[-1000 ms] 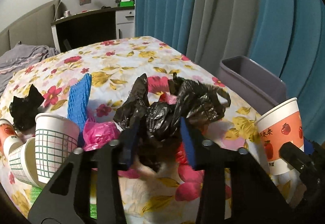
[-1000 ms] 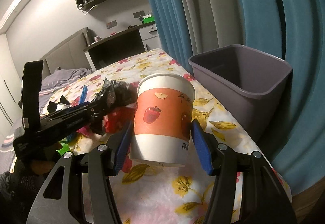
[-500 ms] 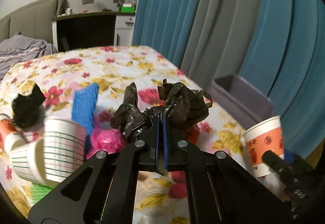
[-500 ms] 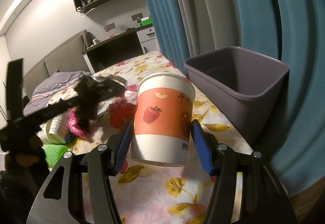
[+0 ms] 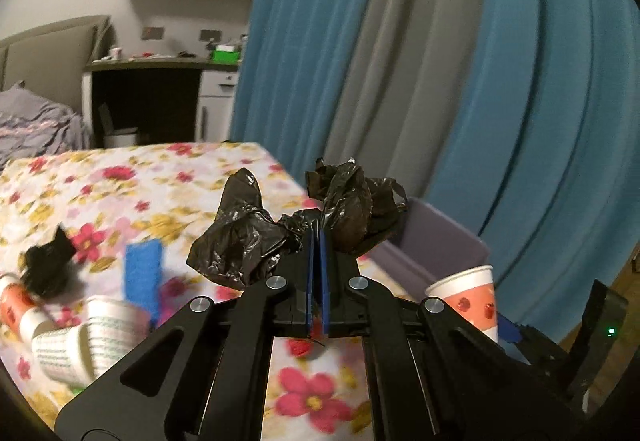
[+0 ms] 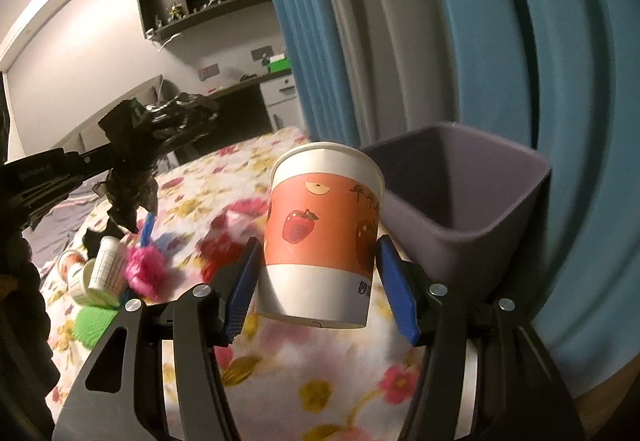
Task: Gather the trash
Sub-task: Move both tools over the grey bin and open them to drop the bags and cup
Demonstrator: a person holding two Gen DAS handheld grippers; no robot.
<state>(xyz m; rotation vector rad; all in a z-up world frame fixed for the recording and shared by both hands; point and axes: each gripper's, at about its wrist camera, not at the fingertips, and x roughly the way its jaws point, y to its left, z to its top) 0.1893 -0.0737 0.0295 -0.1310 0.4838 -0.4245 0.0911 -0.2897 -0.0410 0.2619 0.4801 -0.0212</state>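
The left tool (image 5: 316, 261) pinches the black bag (image 5: 256, 241) above the bed (image 5: 120, 177); the right tool (image 6: 320, 281) grips the cup (image 6: 320, 233). Carry both over the bin (image 6: 472, 209), right side, before releasing.

Your right gripper (image 6: 318, 277) clamps an upright white paper cup with an orange apple-printed band (image 6: 322, 233) above the floral bedspread (image 6: 280, 369). Just behind the cup stands a grey-purple plastic bin (image 6: 480, 217). At left, your left gripper (image 6: 100, 157) pinches a crumpled black plastic bag (image 6: 148, 145).
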